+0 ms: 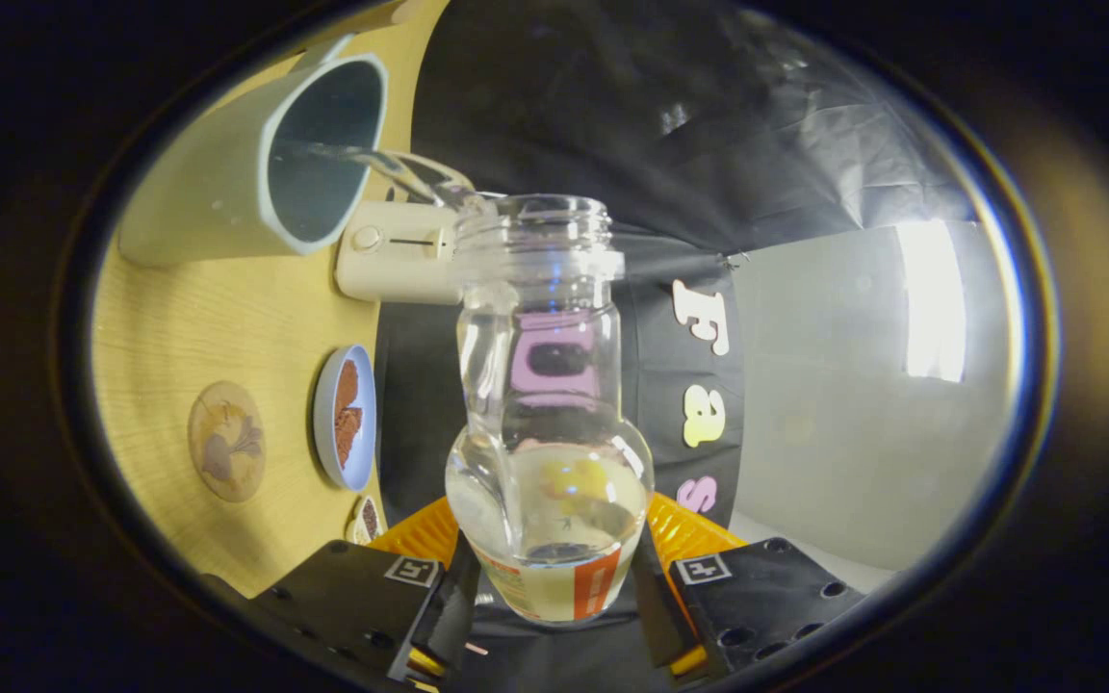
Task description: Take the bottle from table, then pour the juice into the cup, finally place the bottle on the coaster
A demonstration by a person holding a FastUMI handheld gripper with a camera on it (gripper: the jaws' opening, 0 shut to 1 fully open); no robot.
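A recording booth set up as a home table: black cloth hangs as a wall behind a pale wooden table. On the table stand a cup, a small dish and a coaster.

No legible text. Bottle: label band at its base, print too blurred to read. Hand-held gripper, fingers clamped on the bottle's base: one square coded marker on each finger block, pattern only, no letters or numbers.
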